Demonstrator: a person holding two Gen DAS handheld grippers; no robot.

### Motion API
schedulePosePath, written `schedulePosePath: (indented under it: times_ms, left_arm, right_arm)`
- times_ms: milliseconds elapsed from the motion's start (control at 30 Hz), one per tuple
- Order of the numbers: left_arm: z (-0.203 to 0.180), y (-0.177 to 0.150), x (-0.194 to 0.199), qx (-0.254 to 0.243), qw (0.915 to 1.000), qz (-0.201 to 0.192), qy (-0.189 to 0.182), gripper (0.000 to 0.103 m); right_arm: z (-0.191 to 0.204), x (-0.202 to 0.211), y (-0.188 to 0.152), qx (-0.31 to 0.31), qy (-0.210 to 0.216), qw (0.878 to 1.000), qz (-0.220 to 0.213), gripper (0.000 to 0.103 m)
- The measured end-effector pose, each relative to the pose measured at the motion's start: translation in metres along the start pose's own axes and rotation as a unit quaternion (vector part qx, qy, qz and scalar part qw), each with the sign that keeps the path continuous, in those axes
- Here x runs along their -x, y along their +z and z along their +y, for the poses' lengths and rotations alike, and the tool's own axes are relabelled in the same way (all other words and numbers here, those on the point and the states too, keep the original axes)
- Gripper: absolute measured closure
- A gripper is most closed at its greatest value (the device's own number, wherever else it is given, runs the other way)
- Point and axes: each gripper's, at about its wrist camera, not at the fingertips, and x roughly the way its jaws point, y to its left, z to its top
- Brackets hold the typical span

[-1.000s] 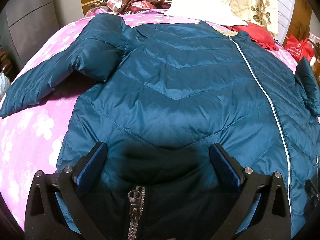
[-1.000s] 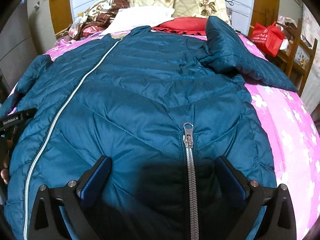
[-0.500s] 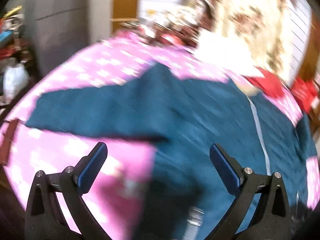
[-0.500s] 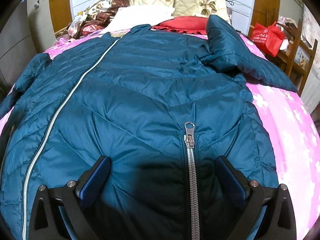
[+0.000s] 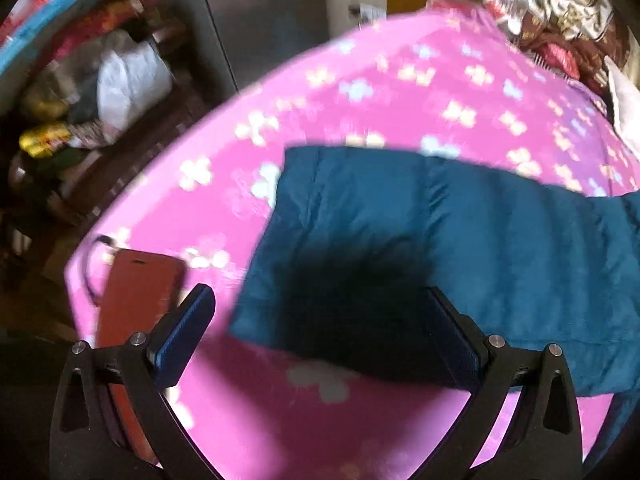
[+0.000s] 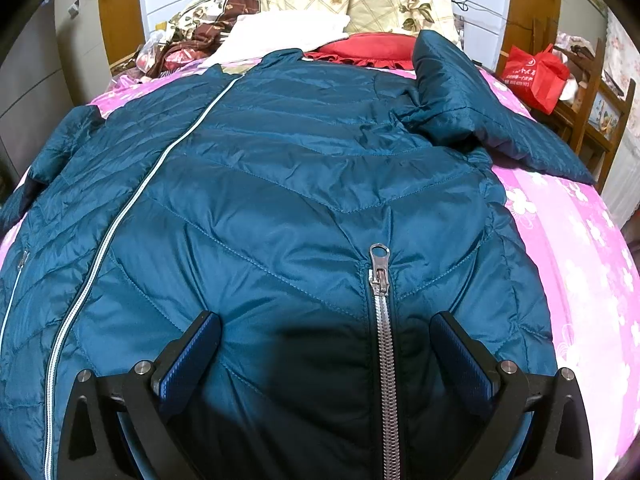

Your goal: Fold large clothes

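A teal quilted jacket (image 6: 304, 184) lies front up on the pink flowered bed cover (image 6: 592, 264), zipped along a white front zipper (image 6: 132, 204). Its far sleeve (image 6: 472, 100) is bent over near the red pillow. My right gripper (image 6: 325, 354) is open just above the hem, with a silver pocket zipper (image 6: 380, 320) between its fingers. In the left wrist view the jacket's other sleeve (image 5: 420, 248) lies stretched out on the cover. My left gripper (image 5: 318, 334) is open and hovers over the sleeve's cuff end, empty.
A brown phone case (image 5: 136, 296) lies at the bed's corner by my left gripper. A cluttered shelf (image 5: 80, 92) stands beyond the bed edge. Pillows and bedding (image 6: 320, 12) pile at the headboard. A red bag (image 6: 536, 76) sits on a wooden chair.
My left gripper has swung left from the jacket's body to the outstretched sleeve's cuff. My right gripper has stayed over the hem, still open.
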Motion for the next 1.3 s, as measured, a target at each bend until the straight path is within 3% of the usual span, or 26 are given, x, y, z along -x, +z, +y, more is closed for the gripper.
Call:
schedulePosePath:
  times_ms: [67, 267, 333, 367, 400, 467, 567, 700, 767, 833, 933, 1033, 1167, 1300]
  left_arm:
    - [0.002, 0.0, -0.013, 0.013, 0.9992, 0.015, -0.033, 0.0]
    - [-0.02, 0.002, -0.016, -0.009, 0.9977, -0.021, -0.063, 0.0]
    - [-0.027, -0.001, -0.012, -0.019, 0.9967, -0.04, -0.068, 0.011]
    - [-0.027, 0.0, -0.009, -0.019, 0.9961, -0.049, -0.07, 0.034]
    - [-0.027, -0.001, -0.005, -0.014, 0.9954, -0.058, -0.075, 0.069]
    - [-0.027, 0.0, 0.002, -0.001, 0.9941, -0.058, -0.091, 0.087]
    - [-0.019, 0.003, 0.028, 0.016, 0.9942, -0.097, -0.044, 0.089]
    - [0.021, 0.018, 0.069, 0.098, 0.9861, -0.134, -0.006, 0.09]
    - [0.014, 0.022, 0.096, 0.082, 0.9852, -0.15, 0.007, 0.092]
    - [-0.009, 0.024, 0.121, 0.046, 0.9843, -0.17, -0.018, 0.092]
    - [-0.059, 0.016, 0.163, -0.003, 0.9778, -0.184, -0.1, 0.093]
    - [-0.135, -0.002, 0.207, -0.06, 0.9599, -0.197, -0.191, 0.093]
    - [-0.239, -0.032, 0.244, -0.127, 0.9355, -0.18, -0.276, 0.094]
    - [-0.347, -0.078, 0.268, -0.197, 0.9078, -0.164, -0.332, 0.097]
  right_arm:
    - [0.0, 0.0, 0.0, 0.0, 0.0, 1.0, 0.0, 0.0]
    - [0.0, -0.001, 0.0, 0.0, 0.001, 1.0, 0.0, 0.0]
    - [0.0, 0.0, 0.0, 0.0, 0.0, 1.0, 0.0, 0.0]
    - [0.0, -0.001, 0.0, 0.0, 0.0, 1.0, -0.001, 0.0]
    - [0.0, -0.001, 0.0, 0.0, 0.0, 1.0, -0.001, 0.0]
    - [0.0, -0.001, 0.001, 0.0, 0.0, 1.0, -0.001, 0.0]
    - [0.0, -0.001, 0.001, 0.0, 0.001, 1.0, -0.001, 0.0]
    - [-0.002, 0.003, 0.001, 0.0, 0.007, 1.0, -0.004, 0.0]
    - [-0.007, 0.009, 0.0, -0.004, 0.0, 1.0, -0.016, 0.0]
    - [-0.016, 0.021, -0.002, -0.018, -0.002, 0.999, -0.032, 0.0]
    - [-0.026, 0.032, -0.005, -0.033, -0.005, 0.998, -0.044, 0.0]
    - [-0.031, 0.036, -0.009, -0.037, -0.022, 0.998, -0.04, 0.0]
    - [-0.036, 0.041, -0.015, -0.037, -0.024, 0.998, -0.038, 0.0]
    - [-0.045, 0.04, -0.022, -0.043, -0.023, 0.999, -0.024, 0.0]
